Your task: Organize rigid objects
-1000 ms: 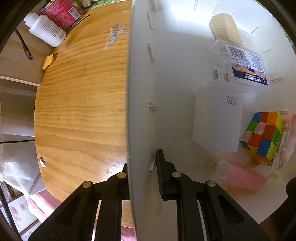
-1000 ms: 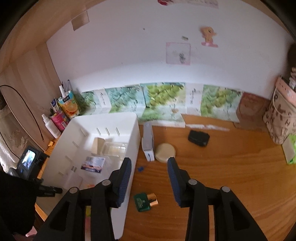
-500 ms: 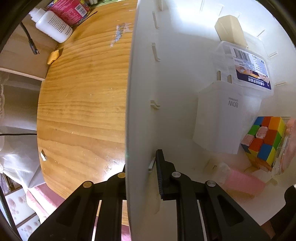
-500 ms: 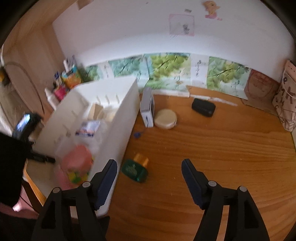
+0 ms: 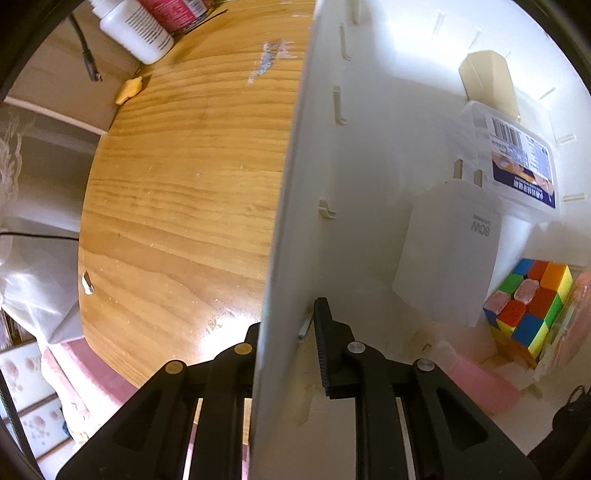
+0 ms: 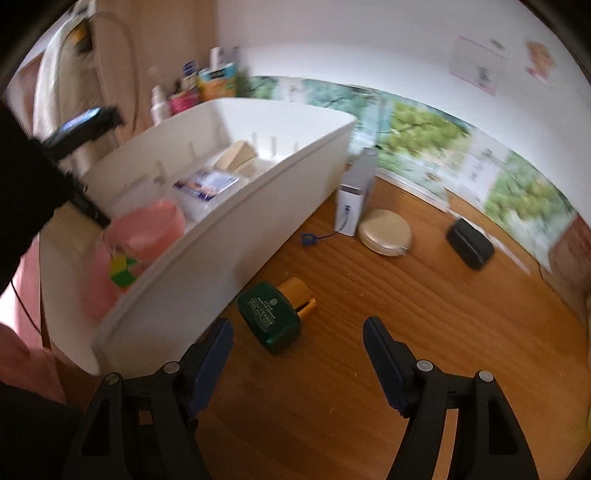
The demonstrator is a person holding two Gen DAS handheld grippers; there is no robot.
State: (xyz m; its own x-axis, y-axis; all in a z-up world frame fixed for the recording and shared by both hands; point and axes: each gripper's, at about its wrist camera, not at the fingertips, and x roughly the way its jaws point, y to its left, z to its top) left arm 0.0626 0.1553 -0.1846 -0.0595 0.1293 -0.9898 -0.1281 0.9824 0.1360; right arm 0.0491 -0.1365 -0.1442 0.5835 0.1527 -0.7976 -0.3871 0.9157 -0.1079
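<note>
My left gripper (image 5: 288, 325) points down and straddles the long wall of the white bin (image 5: 295, 184); its pads still hold that wall while the jaws start opening. Inside the bin lie a colour cube (image 5: 528, 306), a white charger (image 5: 447, 258), a labelled clear box (image 5: 517, 158) and a beige block (image 5: 487, 81). My right gripper (image 6: 297, 332) is open and holds nothing. It hangs low over the wooden table beside the bin (image 6: 258, 206). A green bottle with a gold cap (image 6: 269, 314) lies on its side just ahead of the fingers, next to the bin's outer wall.
On the table behind the bottle are a white upright box (image 6: 354, 199), a round beige compact (image 6: 386, 236) and a black case (image 6: 469, 243). Bottles (image 5: 133, 33) stand at the table's back left corner. The table edge (image 5: 83, 258) runs left of the bin.
The right gripper opened wider, rolled and sank toward the table, bringing the green bottle closer. The left gripper stayed on the bin wall, turning slightly.
</note>
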